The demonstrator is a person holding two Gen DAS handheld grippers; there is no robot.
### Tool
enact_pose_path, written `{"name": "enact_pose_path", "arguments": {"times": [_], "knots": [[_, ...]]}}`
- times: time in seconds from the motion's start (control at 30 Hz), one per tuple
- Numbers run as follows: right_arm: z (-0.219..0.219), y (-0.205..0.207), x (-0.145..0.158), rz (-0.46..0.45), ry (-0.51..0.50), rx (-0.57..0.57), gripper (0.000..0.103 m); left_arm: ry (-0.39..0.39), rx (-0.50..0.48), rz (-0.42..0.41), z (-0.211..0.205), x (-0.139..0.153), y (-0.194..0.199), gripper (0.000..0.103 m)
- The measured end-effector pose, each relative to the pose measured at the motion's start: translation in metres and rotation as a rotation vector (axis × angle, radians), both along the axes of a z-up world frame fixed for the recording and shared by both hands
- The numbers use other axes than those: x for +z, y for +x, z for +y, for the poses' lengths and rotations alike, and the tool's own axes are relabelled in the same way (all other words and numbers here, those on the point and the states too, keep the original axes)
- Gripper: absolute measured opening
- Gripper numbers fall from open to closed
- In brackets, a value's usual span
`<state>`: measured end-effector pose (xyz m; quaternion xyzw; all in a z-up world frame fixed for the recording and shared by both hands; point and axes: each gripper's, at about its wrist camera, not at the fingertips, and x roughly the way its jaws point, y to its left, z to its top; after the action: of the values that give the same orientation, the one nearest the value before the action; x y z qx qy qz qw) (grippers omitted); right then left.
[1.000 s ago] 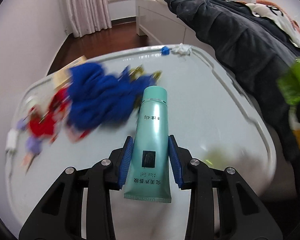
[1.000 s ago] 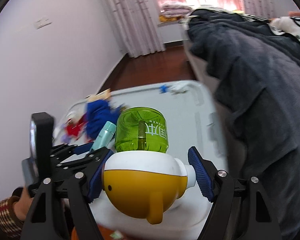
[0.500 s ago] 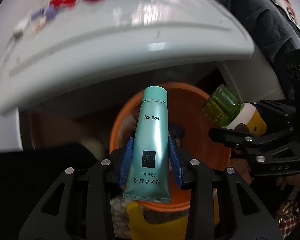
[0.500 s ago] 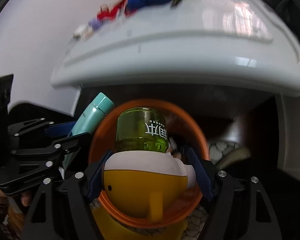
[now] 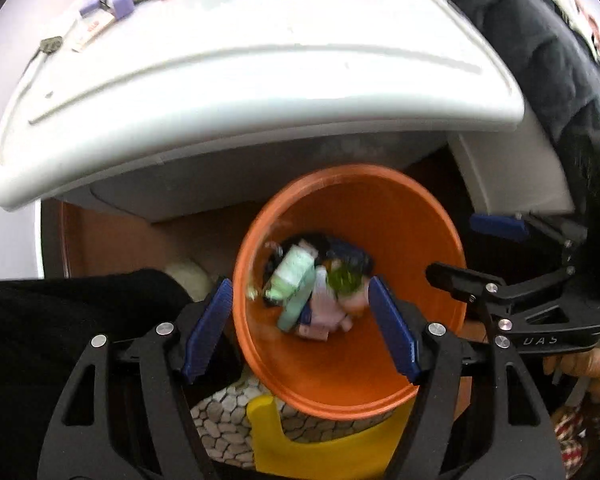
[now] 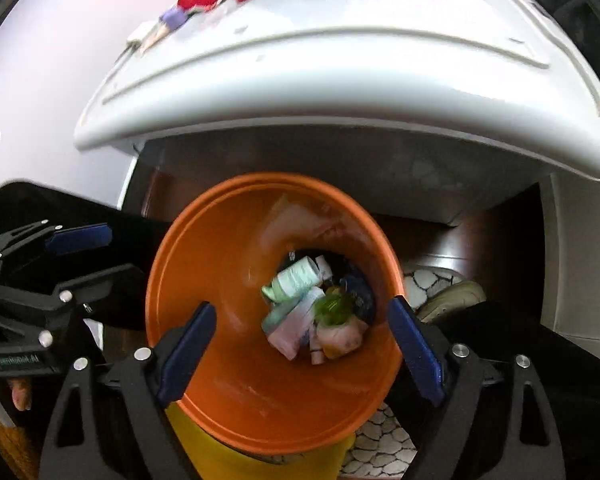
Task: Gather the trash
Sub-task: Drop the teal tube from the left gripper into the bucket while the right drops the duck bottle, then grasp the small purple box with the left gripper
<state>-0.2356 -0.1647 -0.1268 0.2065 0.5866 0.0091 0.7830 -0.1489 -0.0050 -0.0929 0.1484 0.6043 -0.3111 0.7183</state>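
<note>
Because both loads belong in the round orange plastic bin [image 5: 412, 240], I hold the left tool [image 5: 300, 326] and right tool [image 6: 300, 350] released above its rim; the trash [image 6: 314, 308] lies at its bottom.

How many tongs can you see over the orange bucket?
2. The left tongs hang open above the orange bucket, and the right tongs hang open beside them; neither holds anything. None look hidden.
</note>
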Motion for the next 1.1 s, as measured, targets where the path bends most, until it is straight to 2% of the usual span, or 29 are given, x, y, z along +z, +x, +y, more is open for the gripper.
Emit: {"name": "enact_pose_path", "arguments": {"times": [0.07,0.13,0.23,0.37,0.5,0.6,0.67,0.8,0.9,1.0,1.07,1.1], "knots": [[-0.009,0.005,0.013,-0.037,0.028,-0.019,0.086,-0.034,0.026,-0.052,0.003,0.015,0.015,0.069],[-0.016,0.016,0.031,-0.071,0.025,-0.029,0.086,-0.053,0.056,-0.138,0.005,0.032,0.034,0.069],[-0.03,0.043,0.076,-0.161,-0.001,-0.031,0.088,-0.082,0.117,-0.229,0.008,0.056,0.073,0.069],[-0.037,0.089,0.13,-0.278,-0.034,-0.039,0.092,-0.106,0.204,-0.292,0.012,0.072,0.13,0.069],[-0.047,0.141,0.159,-0.359,-0.045,-0.051,0.092,-0.095,0.263,-0.309,0.007,0.068,0.184,0.069],[-0.049,0.167,0.162,-0.391,-0.073,-0.058,0.094,-0.094,0.309,-0.27,0.01,0.06,0.22,0.069],[-0.051,0.172,0.152,-0.403,-0.08,-0.066,0.094,-0.108,0.334,-0.244,0.008,0.053,0.239,0.069],[-0.05,0.182,0.127,-0.368,-0.01,-0.059,0.094,-0.097,0.34,-0.272,-0.002,0.043,0.264,0.069],[-0.043,0.185,0.12,-0.352,-0.035,-0.032,0.094,-0.063,0.341,-0.303,-0.007,0.035,0.274,0.069],[-0.039,0.184,0.12,-0.357,-0.067,-0.01,0.094,-0.045,0.357,-0.289,-0.01,0.022,0.28,0.067],[-0.039,0.183,0.119,-0.357,-0.077,-0.005,0.094,-0.027,0.346,-0.285,-0.014,0.015,0.282,0.056],[-0.04,0.183,0.118,-0.355,-0.075,-0.004,0.094,-0.013,0.33,-0.297,-0.016,0.014,0.282,0.041]]}}
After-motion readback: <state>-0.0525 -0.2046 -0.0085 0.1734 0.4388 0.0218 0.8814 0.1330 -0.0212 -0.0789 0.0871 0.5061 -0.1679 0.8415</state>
